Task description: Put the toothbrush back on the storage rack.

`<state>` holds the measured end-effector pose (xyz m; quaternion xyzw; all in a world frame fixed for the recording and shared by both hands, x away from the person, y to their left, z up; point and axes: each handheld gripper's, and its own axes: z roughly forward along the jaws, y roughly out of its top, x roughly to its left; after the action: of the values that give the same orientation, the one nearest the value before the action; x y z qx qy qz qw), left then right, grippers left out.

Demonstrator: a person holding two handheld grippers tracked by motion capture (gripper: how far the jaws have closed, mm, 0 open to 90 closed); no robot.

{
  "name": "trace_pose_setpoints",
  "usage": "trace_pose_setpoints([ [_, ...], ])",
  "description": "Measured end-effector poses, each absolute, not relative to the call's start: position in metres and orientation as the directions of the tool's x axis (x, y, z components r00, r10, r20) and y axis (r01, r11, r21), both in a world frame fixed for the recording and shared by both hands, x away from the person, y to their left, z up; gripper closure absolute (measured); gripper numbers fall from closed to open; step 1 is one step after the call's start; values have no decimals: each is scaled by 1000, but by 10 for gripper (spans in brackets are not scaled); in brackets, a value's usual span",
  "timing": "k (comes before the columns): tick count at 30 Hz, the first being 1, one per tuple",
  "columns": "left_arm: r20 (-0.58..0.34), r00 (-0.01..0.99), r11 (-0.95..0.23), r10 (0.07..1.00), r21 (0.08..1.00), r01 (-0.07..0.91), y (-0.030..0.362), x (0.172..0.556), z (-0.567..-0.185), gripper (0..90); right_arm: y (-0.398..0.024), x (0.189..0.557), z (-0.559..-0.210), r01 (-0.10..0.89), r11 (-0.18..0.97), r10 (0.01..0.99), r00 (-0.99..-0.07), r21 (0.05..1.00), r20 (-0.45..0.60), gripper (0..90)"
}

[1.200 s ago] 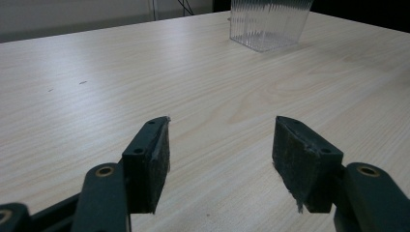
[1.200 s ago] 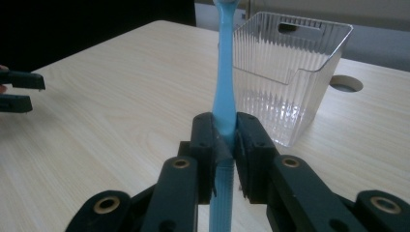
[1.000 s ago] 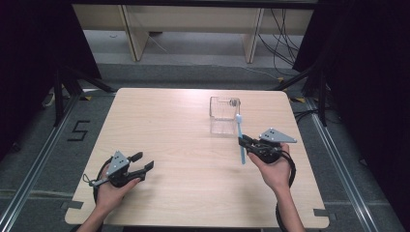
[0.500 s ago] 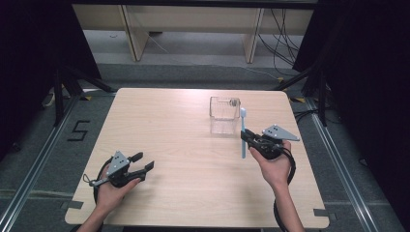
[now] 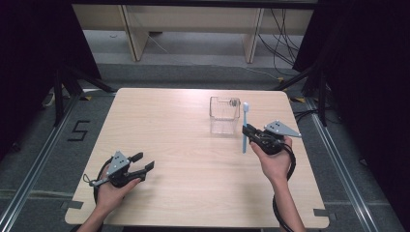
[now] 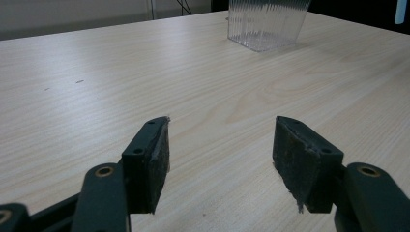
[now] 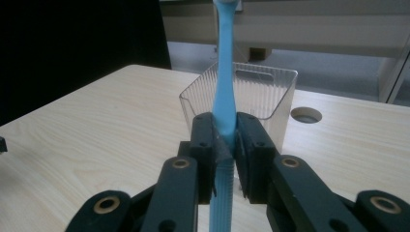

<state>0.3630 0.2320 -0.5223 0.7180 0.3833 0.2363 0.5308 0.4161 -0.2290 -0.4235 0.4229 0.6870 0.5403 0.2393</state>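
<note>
My right gripper is shut on a light blue toothbrush, clamped at mid-handle and held upright with the head on top. A clear ribbed plastic cup stands on the table just left of the gripper and a little beyond it. At the table's front left, my left gripper rests low over the wood with its jaws open and nothing between them. The cup appears far off at the top of the left gripper view.
The pale wooden table has a round cable hole near the cup. Dark curtains stand on both sides, and a floor mark "5" lies left of the table.
The right gripper carried the toothbrush slightly away from me and to the right, and its top now stands beside the cup's right rim. The left gripper stayed put.
</note>
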Motion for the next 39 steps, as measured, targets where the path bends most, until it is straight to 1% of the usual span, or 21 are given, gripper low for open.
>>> trace_pose_setpoints([
  [1, -68, 594, -142, 801, 943, 300, 232, 363, -522, 380, -229, 417, -423, 316, 60, 843, -524, 947, 122, 787],
  [2, -68, 595, -143, 801, 943, 300, 232, 363, -522, 380, -228, 416, -422, 333, 45, 843, -518, 942, 143, 787],
  [3, -67, 595, -144, 801, 943, 300, 232, 363, -522, 380, -229, 418, -422, 311, 66, 846, -522, 948, 112, 787],
  [4, -67, 595, -144, 801, 943, 300, 232, 363, -522, 379, -229, 419, -422, 304, 66, 844, -525, 951, 109, 787],
  [6, -67, 595, -145, 801, 943, 300, 232, 363, -522, 380, -227, 419, -421, 311, 40, 846, -516, 950, 133, 787],
  [7, -67, 595, -145, 801, 943, 300, 232, 363, -522, 379, -229, 420, -420, 302, 57, 846, -520, 952, 114, 787],
  [8, -66, 596, -146, 801, 943, 300, 232, 363, -522, 380, -228, 421, -419, 308, 45, 848, -515, 950, 127, 787],
  [13, -66, 596, -146, 800, 943, 300, 232, 363, -522, 379, -229, 426, -414, 287, 42, 851, -512, 957, 116, 787],
  [19, -67, 596, -145, 801, 943, 300, 232, 363, -522, 379, -229, 432, -411, 285, 32, 854, -506, 958, 122, 787],
  [20, -66, 596, -146, 800, 943, 300, 232, 363, -522, 379, -227, 432, -411, 298, 16, 858, -495, 954, 141, 787],
  [21, -68, 596, -143, 800, 943, 300, 232, 363, -522, 379, -229, 434, -411, 276, 37, 857, -503, 960, 112, 787],
  [22, -69, 596, -143, 800, 943, 301, 232, 363, -522, 379, -227, 435, -410, 284, 16, 853, -504, 959, 135, 787],
  [24, -70, 597, -143, 800, 942, 302, 232, 363, -522, 379, -227, 437, -408, 270, 33, 856, -505, 962, 112, 787],
  [25, -71, 597, -143, 799, 942, 303, 232, 363, -522, 379, -225, 437, -408, 285, 11, 856, -498, 958, 138, 787],
  [26, -71, 597, -143, 799, 942, 303, 232, 363, -522, 379, -225, 439, -407, 274, 20, 857, -500, 962, 125, 787],
  [30, -72, 598, -141, 799, 943, 302, 231, 363, -522, 379, -222, 441, -404, 285, -1, 857, -494, 958, 147, 787],
  [33, -75, 602, -134, 795, 946, 296, 231, 363, -523, 379, -221, 446, -403, 268, 15, 857, -500, 963, 126, 787],
  [35, -76, 602, -134, 795, 946, 296, 231, 363, -523, 379, -220, 448, -402, 261, 12, 860, -496, 965, 123, 787],
  [36, -76, 602, -134, 795, 946, 297, 231, 363, -523, 379, -220, 449, -401, 273, -1, 861, -490, 962, 140, 787],
  [37, -76, 602, -134, 795, 946, 296, 231, 363, -523, 379, -220, 450, -401, 254, 5, 864, -488, 967, 124, 787],
  [39, -76, 601, -136, 795, 945, 298, 231, 363, -523, 379, -220, 452, -400, 259, 8, 866, -485, 966, 123, 787],
])
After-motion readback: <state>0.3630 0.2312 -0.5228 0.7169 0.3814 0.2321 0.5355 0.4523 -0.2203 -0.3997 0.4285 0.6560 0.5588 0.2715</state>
